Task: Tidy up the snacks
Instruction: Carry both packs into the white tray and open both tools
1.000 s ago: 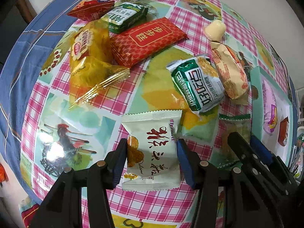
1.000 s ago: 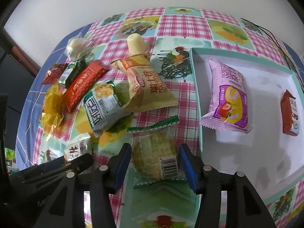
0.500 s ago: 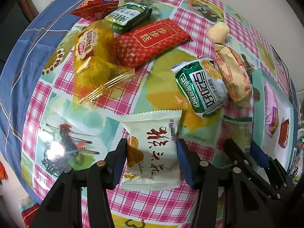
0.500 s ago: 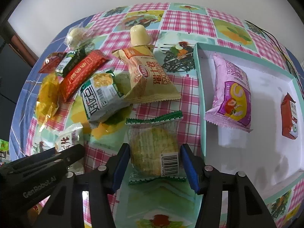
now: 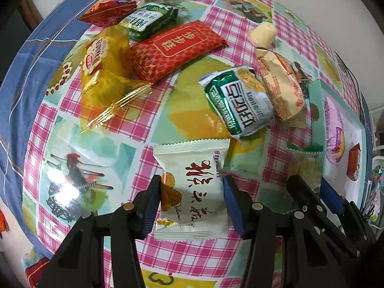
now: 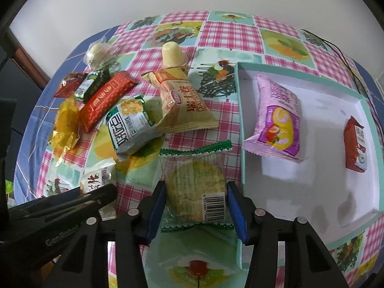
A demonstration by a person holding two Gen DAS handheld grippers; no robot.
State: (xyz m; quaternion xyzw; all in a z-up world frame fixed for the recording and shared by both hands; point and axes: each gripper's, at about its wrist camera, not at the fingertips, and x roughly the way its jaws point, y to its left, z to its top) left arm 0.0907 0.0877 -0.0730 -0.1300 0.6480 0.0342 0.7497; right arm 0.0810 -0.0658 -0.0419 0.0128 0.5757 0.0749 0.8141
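My left gripper (image 5: pixel 190 200) straddles a white snack packet with red characters (image 5: pixel 192 189); its blue pads touch the packet's sides. My right gripper (image 6: pixel 195 206) straddles a clear cracker packet with green edges (image 6: pixel 195 187), pads against its sides. Both packets lie on the checked tablecloth. The right gripper also shows in the left wrist view (image 5: pixel 312 192). A teal tray (image 6: pixel 240 110) at the right holds a pink packet (image 6: pixel 278 117) and a red packet (image 6: pixel 355 144).
Loose snacks lie beyond: a green-white packet (image 6: pixel 129 124), a beige packet (image 6: pixel 182 103), a red packet (image 6: pixel 105 98), a yellow wrapper (image 6: pixel 66 124), a jelly cup (image 6: pixel 171 54), a small green packet (image 6: pixel 93 84). The table edge runs at the left.
Both grippers have moved slightly forward and lower over their packets; the right gripper's jaws have closed in against the cracker packet. The packets have stayed on the table.
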